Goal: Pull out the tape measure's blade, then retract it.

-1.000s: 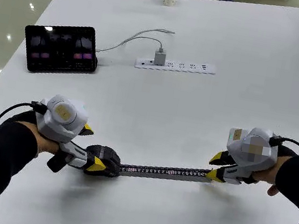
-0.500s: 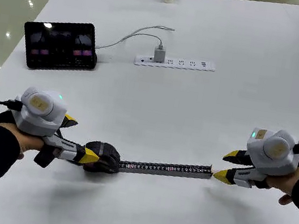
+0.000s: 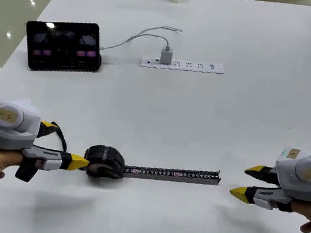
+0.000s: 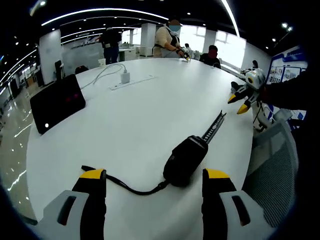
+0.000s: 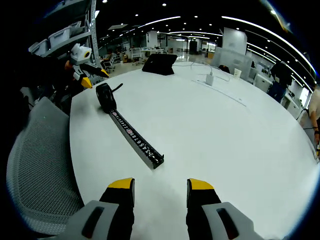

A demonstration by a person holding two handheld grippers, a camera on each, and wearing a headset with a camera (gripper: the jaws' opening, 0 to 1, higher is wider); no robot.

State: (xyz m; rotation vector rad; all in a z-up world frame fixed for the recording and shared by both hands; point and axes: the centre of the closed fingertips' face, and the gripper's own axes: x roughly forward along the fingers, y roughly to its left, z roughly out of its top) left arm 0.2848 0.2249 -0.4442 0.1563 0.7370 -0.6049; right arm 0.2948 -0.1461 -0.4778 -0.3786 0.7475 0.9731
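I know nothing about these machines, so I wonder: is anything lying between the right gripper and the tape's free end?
Nothing visible. Bare table separates the right gripper from the pulled-out blade; the power strip and tablet sit far back.

Gripper views face each other, sharing the tape measure (image 3: 105, 162).

Black tape measure (image 4: 185, 160) on white table (image 4: 125, 100), blade (image 4: 213, 126) out, ahead of parted jaws of left tool (image 4: 155, 175)
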